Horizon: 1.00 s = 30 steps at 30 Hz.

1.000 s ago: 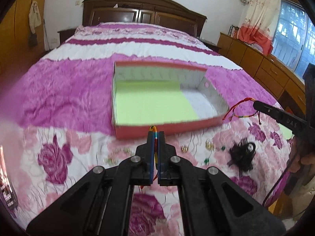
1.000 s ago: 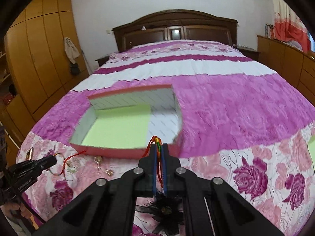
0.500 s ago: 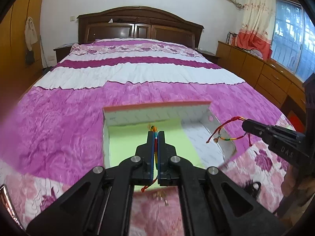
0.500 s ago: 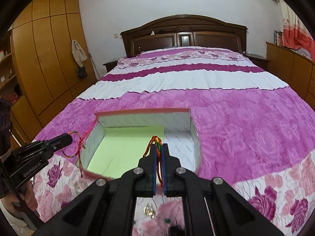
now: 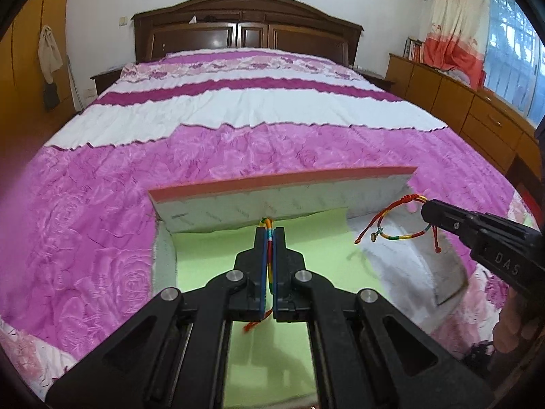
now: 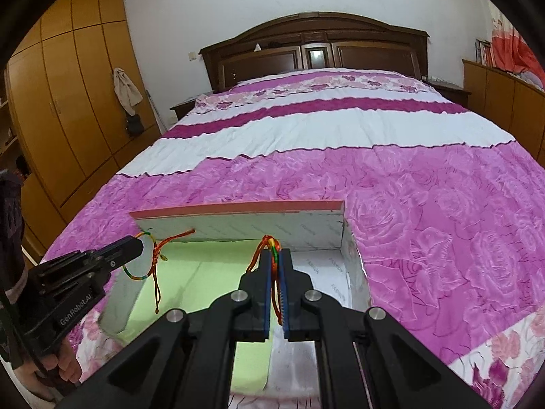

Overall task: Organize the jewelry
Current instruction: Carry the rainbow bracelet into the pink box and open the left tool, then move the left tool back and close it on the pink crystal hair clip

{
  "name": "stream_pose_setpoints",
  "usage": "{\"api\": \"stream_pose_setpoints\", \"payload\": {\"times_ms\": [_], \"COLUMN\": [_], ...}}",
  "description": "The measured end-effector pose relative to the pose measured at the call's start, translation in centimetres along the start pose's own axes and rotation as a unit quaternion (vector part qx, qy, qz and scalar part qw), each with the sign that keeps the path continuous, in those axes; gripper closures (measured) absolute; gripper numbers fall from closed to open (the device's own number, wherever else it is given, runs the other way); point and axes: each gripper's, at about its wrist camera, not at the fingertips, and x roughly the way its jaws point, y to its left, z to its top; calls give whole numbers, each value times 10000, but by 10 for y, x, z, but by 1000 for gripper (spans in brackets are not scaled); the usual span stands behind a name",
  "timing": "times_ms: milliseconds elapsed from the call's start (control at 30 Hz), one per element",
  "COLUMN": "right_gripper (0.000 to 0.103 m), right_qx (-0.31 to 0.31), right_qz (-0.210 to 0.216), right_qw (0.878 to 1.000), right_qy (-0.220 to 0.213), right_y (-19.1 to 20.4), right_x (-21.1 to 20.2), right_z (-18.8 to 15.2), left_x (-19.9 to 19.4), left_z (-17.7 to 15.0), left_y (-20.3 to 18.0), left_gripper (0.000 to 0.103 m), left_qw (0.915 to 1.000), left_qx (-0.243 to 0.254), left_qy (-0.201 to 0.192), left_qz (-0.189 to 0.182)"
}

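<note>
L to R: wardrobe [image 6: 61, 109] w/ a cloth hanging on it, then the bed [image 5: 102, 204] in a pink-and-white rose cover, headboard [image 5: 245, 24] at the far end, low cabinets [image 5: 470, 109] and a curtain [image 5: 453, 20] on the R by the window.

On the bed near the foot sits a box [image 5: 282, 184], pink outside, white inside, green sheet [image 5: 211, 255] over the L part of its floor.

L tongs [image 5: 269, 235] pressed together, pinching a braided bracelet [image 5: 269, 255] (red, green, yellow, blue cord); they're over the green sheet inside the box. In the R wrist view, the L tongs [image 6: 138, 243] hold that bracelet [image 6: 153, 259] as a loop w/ red tails dangling, above the box's L wall.

R tongs [image 6: 275, 255] also pressed together, pinching a 2nd bracelet [image 6: 272, 248], same colours, over the box where green meets white. From the L wrist view this 2nd bracelet [image 5: 398, 225] hangs as a loop off the R tongs [image 5: 427, 211], small charm on it, above the box's R part, not touching the floor.

Part of a hand [image 6: 51, 364] shows on the L handle.
</note>
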Motion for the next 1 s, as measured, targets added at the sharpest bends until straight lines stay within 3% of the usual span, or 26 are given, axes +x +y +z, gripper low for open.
{"api": "stream_pose_setpoints", "payload": {"times_ms": [367, 633, 833, 933, 1000], "right_gripper": [97, 96, 73, 57, 56], "right_qx": [214, 414, 363, 256, 243], "right_qz": [-277, -317, -255, -252, -213], "right_qw": [9984, 9965, 9968, 9977, 9982], "right_qy": [449, 647, 672, 572, 499], "right_y": [-19, -26, -22, -15, -13], "right_x": [52, 61, 57, 50, 44], "right_z": [-13, -20, -21, -20, -19], "left_x": [33, 41, 34, 24, 15], "left_z": [-18, -23, -22, -20, -18], "left_y": [13, 15, 13, 10, 8], "left_gripper": [103, 100, 77, 74, 73], "left_qw": [9984, 9961, 9961, 9971, 9976], "left_qx": [-232, -366, -403, -301, -268], "left_qy": [518, 769, 746, 654, 594], "left_qz": [62, 209, 260, 251, 217]}}
